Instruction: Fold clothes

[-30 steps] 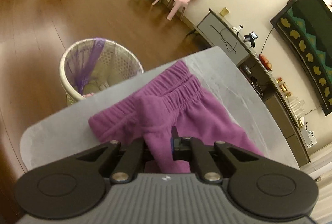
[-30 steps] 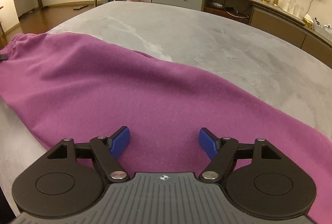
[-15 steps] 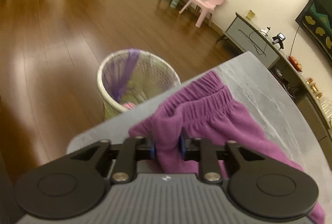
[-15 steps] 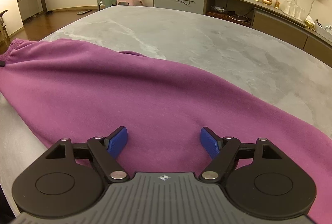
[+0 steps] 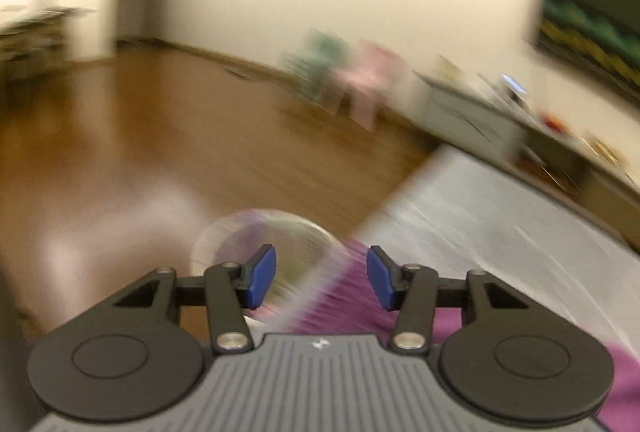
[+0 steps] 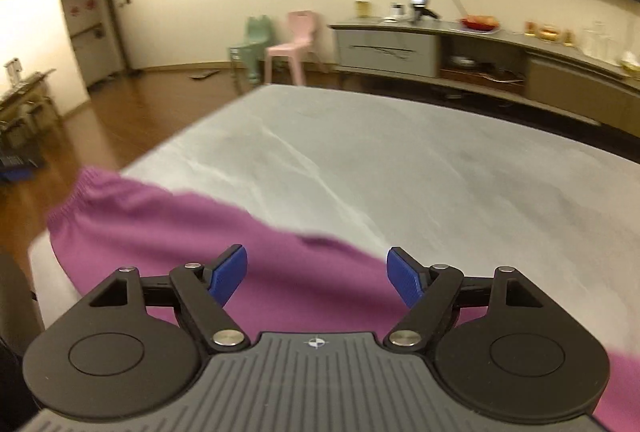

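Observation:
Purple sweatpants (image 6: 168, 228) lie along the near edge of the grey table (image 6: 400, 160), with the elastic waistband at the left end. My right gripper (image 6: 316, 274) is open and empty, held above the middle of the pants. In the blurred left wrist view, my left gripper (image 5: 322, 278) is open and empty above the waistband end of the pants (image 5: 344, 296) at the table's corner (image 5: 500, 216).
A wicker wastebasket (image 5: 256, 236) with a purple liner stands on the wood floor just past the table corner. A green chair (image 6: 254, 44) and a pink chair (image 6: 294, 40) stand by the far wall, beside a long low cabinet (image 6: 440, 52).
My left gripper has opened and let go of the waistband, and it has tilted up fast. My right gripper has lifted higher above the pants and stayed open.

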